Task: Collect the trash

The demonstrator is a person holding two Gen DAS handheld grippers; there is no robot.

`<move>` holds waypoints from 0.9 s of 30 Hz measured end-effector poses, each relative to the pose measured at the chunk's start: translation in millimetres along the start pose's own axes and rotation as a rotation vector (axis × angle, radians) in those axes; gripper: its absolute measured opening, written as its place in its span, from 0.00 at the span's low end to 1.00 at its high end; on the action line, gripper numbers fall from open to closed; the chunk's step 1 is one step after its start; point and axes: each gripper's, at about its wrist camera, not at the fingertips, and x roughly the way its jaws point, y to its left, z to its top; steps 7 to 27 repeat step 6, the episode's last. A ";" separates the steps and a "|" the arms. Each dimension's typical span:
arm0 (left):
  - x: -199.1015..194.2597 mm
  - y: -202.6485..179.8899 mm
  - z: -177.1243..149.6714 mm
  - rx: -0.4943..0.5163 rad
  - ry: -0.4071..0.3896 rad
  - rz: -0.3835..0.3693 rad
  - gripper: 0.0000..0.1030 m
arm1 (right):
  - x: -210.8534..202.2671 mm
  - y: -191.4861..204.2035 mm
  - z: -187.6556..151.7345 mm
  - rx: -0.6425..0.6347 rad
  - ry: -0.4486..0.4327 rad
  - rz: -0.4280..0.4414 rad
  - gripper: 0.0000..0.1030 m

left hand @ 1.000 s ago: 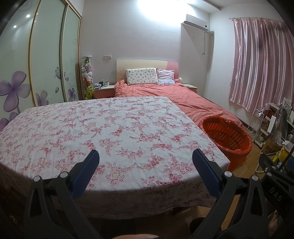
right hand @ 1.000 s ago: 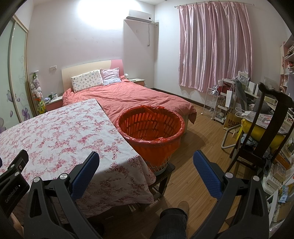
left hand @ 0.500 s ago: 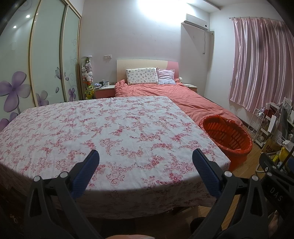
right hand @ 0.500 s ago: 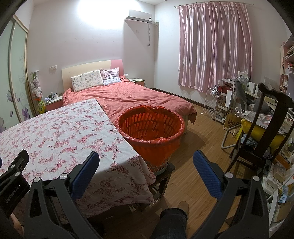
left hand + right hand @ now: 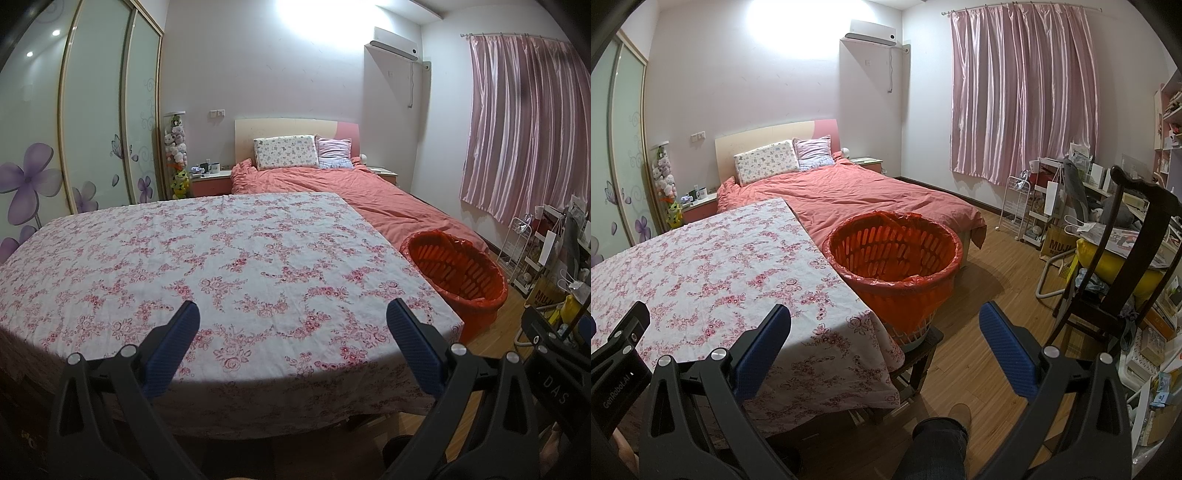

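An orange slotted basket (image 5: 893, 254) lined with a red bag stands on a low stool at the right end of the table; it also shows in the left wrist view (image 5: 456, 269). The table is covered with a pink floral cloth (image 5: 207, 266), also seen in the right wrist view (image 5: 713, 273); I see no trash on it. My left gripper (image 5: 291, 332) is open and empty above the table's near edge. My right gripper (image 5: 884, 334) is open and empty above the table's right corner, in front of the basket.
A bed with a salmon cover (image 5: 857, 192) lies behind the table. A dark wooden chair (image 5: 1123, 258) and cluttered shelves (image 5: 1052, 206) stand at the right. A wardrobe with flower decals (image 5: 92, 122) is at the left. My leg and shoe (image 5: 945, 432) are on the wooden floor.
The left wrist view has shifted very slightly; the basket sits a touch lower and further right. The right gripper has not moved. Both grippers stay open.
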 end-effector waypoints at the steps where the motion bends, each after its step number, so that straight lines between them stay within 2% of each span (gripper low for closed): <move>1: -0.4 0.2 -0.8 0.000 0.001 -0.001 0.96 | -0.1 0.1 0.1 0.000 0.000 0.000 0.98; 27: 0.3 2.0 -2.5 0.000 0.006 -0.001 0.96 | 0.2 0.0 -0.2 0.000 0.000 0.000 0.98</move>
